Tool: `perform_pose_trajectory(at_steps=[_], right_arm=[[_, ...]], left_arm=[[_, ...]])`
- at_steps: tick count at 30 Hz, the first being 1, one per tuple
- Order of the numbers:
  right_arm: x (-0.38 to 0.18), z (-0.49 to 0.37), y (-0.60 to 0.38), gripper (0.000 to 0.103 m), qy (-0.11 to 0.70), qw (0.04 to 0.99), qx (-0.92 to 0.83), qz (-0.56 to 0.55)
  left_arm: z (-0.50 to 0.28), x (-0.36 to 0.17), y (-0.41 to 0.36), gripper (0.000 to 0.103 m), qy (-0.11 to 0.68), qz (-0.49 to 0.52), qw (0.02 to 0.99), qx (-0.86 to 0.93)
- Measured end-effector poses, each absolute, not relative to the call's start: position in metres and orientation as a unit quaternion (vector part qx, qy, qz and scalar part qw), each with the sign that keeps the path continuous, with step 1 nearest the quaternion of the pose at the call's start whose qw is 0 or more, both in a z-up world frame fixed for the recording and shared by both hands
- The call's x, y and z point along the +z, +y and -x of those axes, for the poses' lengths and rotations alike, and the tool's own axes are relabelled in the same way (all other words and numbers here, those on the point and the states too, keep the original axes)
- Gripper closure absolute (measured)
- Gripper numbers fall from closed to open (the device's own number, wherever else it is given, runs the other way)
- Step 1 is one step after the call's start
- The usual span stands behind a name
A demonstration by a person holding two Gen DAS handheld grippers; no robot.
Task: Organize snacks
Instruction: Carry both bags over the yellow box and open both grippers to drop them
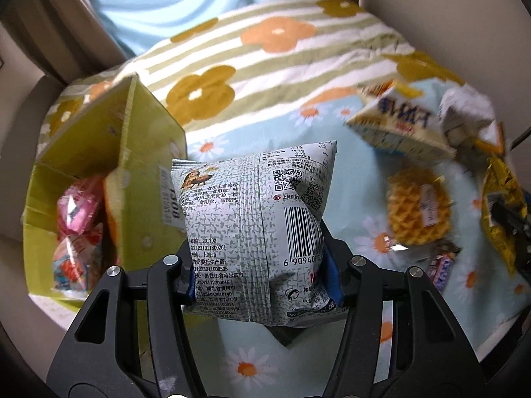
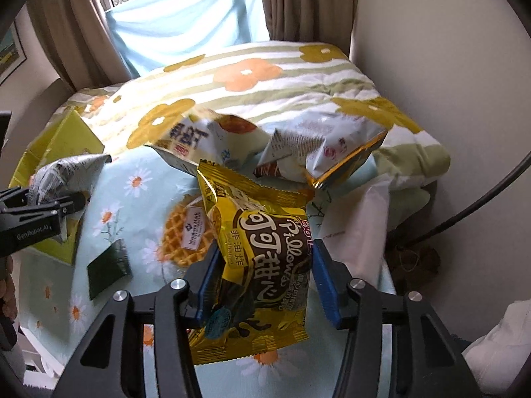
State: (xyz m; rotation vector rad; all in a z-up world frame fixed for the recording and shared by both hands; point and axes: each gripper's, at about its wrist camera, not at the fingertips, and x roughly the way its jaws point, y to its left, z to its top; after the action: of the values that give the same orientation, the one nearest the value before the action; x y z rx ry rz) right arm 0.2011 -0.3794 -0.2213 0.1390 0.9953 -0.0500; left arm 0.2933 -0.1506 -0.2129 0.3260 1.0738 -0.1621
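While yellow box [image 1: 99,152] holds pink packets [image 1: 78,205] | left fingers [image 1: 332,275] clamp grey bag [image 1: 252,225] | right fingers [image 2: 323,282] clamp yellow bag [image 2: 262,258]

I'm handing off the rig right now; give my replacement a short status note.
Left hand-held gripper: shut on the grey-speckled white snack bag, beside the yellow-green cardboard box.
Right hand-held gripper: yellow foil cocoa snack bag between its pads, the left pad on it.
Done: pink packets in the box.
Left: both held bags, the round waffle pack, and two large bags on the floral sheet.
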Motion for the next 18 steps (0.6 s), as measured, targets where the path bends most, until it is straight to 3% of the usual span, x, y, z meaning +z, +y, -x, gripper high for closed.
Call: perform_pose_trajectory(at_steps=[9,18], right_arm=[[-0.162,-0.204,-0.356,0.055,0.431,0.901,0.019,-0.048],[-0.108,-0.227,-0.279,0.055,0.385,0.919,0.074,-0.035]], left_arm=[[-0.271,-0.133,-0.129,0.051,0.446,-0.111,0.885,-0.072],[-0.277,-0.081,-0.044,0.051,0.402,-0.075,0.911,-0.050]])
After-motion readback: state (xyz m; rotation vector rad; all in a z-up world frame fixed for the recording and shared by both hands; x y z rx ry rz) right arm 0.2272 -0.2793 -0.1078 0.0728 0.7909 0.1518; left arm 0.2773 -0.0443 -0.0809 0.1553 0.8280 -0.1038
